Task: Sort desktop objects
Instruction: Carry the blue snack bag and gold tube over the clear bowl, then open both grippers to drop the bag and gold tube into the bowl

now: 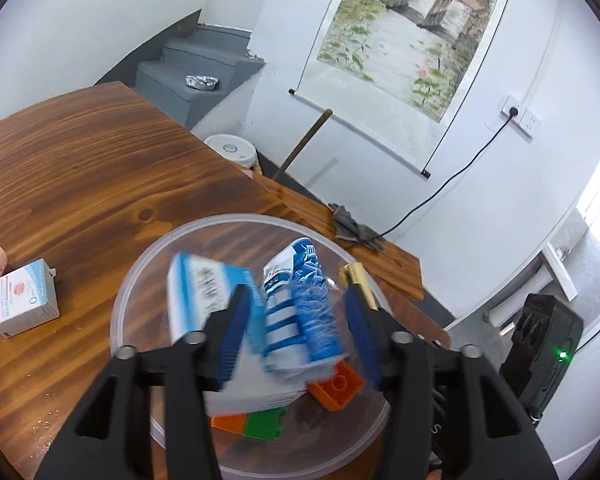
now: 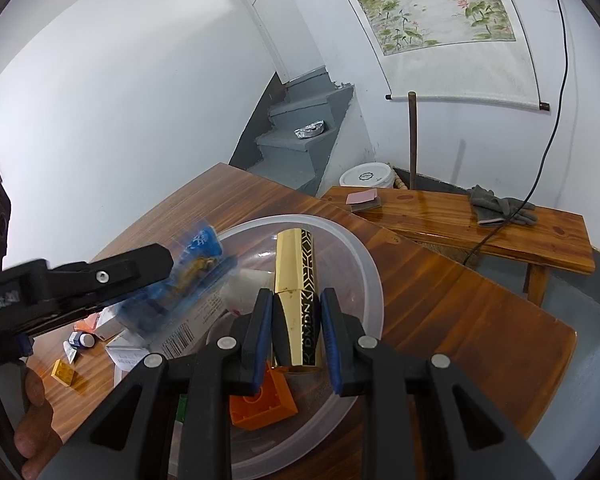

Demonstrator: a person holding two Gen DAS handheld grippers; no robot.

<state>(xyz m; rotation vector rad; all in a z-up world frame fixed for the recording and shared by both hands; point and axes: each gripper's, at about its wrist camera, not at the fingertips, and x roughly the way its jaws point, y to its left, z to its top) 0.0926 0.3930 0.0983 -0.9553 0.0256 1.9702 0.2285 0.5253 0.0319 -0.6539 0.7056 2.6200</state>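
now the right gripper point(image 2: 296, 320) is clamped on a gold and black tube point(image 2: 298, 292), its blue pads pressed against the tube's two sides near the lower end. the tube's long axis runs straight along the fingers and away from the camera, its far end pointing out over the clear plastic bowl point(image 2: 364, 264) toward the bowl's far rim. the tube hangs above the bowl's inside, over an orange brick point(image 2: 264, 404) that lies on the bottom.

the left gripper point(image 1: 296, 320) stands partly open above the same bowl point(image 1: 140, 264). between its blue pads point(image 1: 232, 332) sits a blue and white packet point(image 1: 300, 304), blurred, long axis roughly along the fingers and leaning a little left at the top; neither pad presses on it. just left of it, by the left pad, a blue and white box point(image 1: 204, 292) is tilted over the bowl. an orange brick point(image 1: 336, 388) and a green brick point(image 1: 264, 424) lie in the bowl below. a small white box point(image 1: 24, 300) stands on the wooden table point(image 1: 100, 160), well apart to the left.
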